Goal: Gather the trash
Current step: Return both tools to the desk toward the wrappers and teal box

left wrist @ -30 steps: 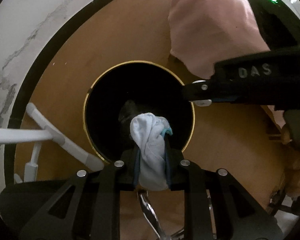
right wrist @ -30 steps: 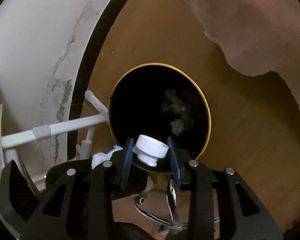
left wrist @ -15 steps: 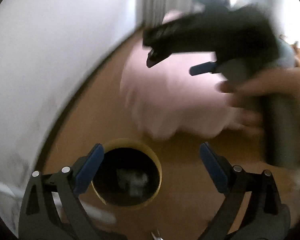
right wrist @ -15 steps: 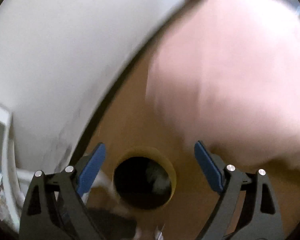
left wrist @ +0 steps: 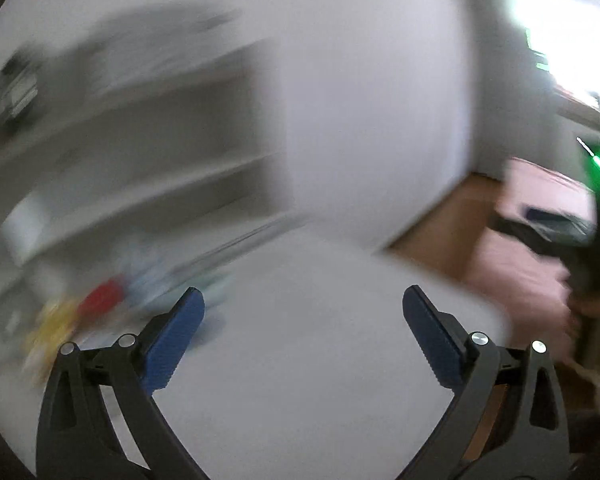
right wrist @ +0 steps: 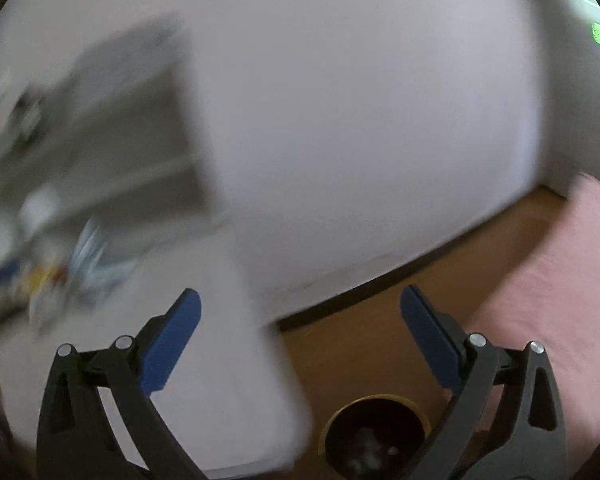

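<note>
My left gripper is open and empty above a white table. My right gripper is open and empty over the table's right edge. The black trash bin with a gold rim stands on the floor below the right gripper, with pale trash inside. Blurred red, yellow and pale items lie at the table's far left; they also show in the right wrist view. The right gripper's body shows at the right of the left wrist view.
Both views are motion-blurred. A white wall and grey shelves stand behind the table. A wooden floor and a pink bedspread lie to the right.
Both grippers let go of the tissue and the white cup over the bin, opened wide, then swung up and left from the bin toward the white table.
</note>
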`<state>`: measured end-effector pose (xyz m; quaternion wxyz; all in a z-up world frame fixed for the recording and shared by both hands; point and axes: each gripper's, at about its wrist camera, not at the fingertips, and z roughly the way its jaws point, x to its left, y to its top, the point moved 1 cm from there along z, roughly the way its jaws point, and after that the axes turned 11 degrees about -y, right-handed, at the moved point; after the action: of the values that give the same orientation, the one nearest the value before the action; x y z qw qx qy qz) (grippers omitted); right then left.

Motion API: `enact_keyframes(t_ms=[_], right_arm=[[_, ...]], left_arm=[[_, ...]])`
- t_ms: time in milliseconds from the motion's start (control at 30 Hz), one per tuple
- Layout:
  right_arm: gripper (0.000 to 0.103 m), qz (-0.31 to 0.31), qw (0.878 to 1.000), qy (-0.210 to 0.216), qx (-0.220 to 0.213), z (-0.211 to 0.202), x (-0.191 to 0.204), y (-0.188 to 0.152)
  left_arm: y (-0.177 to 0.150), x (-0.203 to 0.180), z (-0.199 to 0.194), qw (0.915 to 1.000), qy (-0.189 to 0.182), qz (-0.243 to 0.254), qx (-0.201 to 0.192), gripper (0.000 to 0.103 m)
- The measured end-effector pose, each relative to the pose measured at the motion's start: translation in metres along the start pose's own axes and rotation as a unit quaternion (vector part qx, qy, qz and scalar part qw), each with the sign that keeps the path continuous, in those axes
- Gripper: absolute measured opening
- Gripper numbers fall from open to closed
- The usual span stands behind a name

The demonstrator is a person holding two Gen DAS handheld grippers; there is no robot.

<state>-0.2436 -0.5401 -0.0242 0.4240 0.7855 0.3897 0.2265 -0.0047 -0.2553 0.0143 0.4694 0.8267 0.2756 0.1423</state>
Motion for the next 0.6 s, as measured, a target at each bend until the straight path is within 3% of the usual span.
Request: enact_keyframes(t_ms=[100,200,267,333,467,600], right_arm=[[0.096,-0.058,0.996,0.057,0.031,0.012,0.061,-0.014],[0.096,-0.095,0.99,0.096,0.052,0.026,0.116,-0.023],[0.096,-0.1,0.987,0.105,0.063,0.038,0.144,-0.023],[0.096,-0.088,0.987,0.109,0.077,0.052,0.174,-0.013],[0.096,-0.054,0.983,0.135,0.11,0.078,0.224,0.005],[0.096,-0.106,0.979,0.126,0.122,0.096,0.269,0.006]], left_arm=[[-0.032,0.1,-0.019,0.9904,0.113,-0.073,0.029,0.096],[-0.067,0.172,-0.049,0.9721,0.178,-0.152,0.021,0.096],[-0.086,0.202,-0.06,0.9623,0.187,-0.197,0.016,0.096],[-0.097,0.217,-0.07,0.9584,0.189,-0.213,0.017,0.096],[-0.097,0.231,-0.064,0.9644,0.182,-0.185,0.049,0.096],[-0.103,0.248,-0.064,0.9655,0.18,-0.17,0.08,0.096]])
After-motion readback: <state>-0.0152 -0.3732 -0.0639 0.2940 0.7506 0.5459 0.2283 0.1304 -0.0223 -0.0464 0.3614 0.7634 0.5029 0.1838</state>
